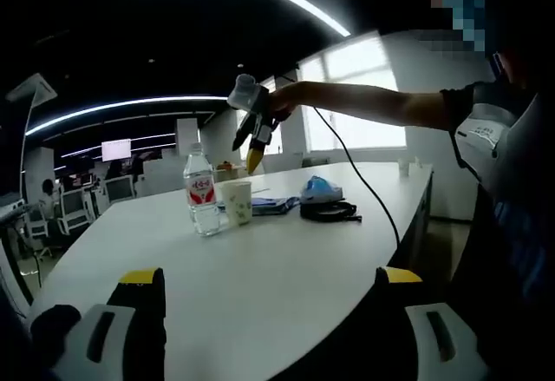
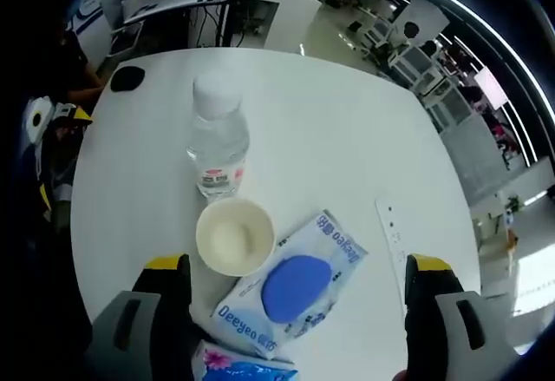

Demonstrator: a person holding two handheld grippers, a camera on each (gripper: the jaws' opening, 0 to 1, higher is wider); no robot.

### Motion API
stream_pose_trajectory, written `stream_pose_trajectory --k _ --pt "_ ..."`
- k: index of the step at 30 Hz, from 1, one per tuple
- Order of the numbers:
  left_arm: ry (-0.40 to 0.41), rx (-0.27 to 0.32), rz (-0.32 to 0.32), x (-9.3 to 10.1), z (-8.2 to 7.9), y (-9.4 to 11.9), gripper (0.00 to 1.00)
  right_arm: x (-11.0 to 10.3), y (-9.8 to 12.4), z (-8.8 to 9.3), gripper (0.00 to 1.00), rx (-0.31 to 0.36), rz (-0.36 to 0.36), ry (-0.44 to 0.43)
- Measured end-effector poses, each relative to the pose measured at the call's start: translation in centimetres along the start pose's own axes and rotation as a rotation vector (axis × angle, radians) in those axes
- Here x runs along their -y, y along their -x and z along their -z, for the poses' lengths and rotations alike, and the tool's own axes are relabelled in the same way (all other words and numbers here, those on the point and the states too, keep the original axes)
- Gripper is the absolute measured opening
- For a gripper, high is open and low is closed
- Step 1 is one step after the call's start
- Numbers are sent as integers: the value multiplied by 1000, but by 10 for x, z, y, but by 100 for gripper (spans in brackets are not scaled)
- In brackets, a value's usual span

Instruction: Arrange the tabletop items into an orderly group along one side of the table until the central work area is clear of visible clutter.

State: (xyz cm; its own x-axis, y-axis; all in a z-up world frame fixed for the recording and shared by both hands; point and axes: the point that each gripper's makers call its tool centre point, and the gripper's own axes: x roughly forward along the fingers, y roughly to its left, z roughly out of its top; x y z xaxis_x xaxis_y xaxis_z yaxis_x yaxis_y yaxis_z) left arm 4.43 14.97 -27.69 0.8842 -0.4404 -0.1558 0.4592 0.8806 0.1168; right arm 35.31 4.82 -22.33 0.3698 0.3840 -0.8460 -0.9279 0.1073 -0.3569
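Observation:
A clear water bottle (image 1: 201, 192) with a red label stands on the white table (image 1: 286, 268). Right beside it is a white paper cup (image 1: 237, 201). Behind them lie a blue wipes pack (image 1: 273, 205), a blue item (image 1: 321, 190) and a black coiled cable (image 1: 329, 213). My right gripper (image 1: 251, 151) hangs above the cup, held by a person's hand. From above, the right gripper (image 2: 299, 268) is open over the cup (image 2: 234, 238), the wipes pack (image 2: 295, 285) and the bottle (image 2: 217, 151). My left gripper (image 1: 270, 281) is open and empty, low over the near table.
A thin white remote-like strip (image 2: 392, 225) lies to the right of the wipes pack. A dark oval object (image 2: 127, 77) rests near the far table edge. Another packet (image 2: 243, 368) shows at the bottom. Office desks and chairs (image 1: 74, 207) stand beyond the table. A person (image 1: 503, 155) stands right.

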Motion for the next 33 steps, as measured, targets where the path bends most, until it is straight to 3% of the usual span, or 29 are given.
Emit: stream_pose_trajectory --k 12,19,33 --pt "-14 5 11 1 -8 -7 100 -4 7 10 100 -8 2 23" --pt "-33 12 25 5 -16 -16 100 -4 15 15 100 27 5 16" --pt "-60 13 68 14 -27 -39 100 -9 30 47 95 75 -16 -17"
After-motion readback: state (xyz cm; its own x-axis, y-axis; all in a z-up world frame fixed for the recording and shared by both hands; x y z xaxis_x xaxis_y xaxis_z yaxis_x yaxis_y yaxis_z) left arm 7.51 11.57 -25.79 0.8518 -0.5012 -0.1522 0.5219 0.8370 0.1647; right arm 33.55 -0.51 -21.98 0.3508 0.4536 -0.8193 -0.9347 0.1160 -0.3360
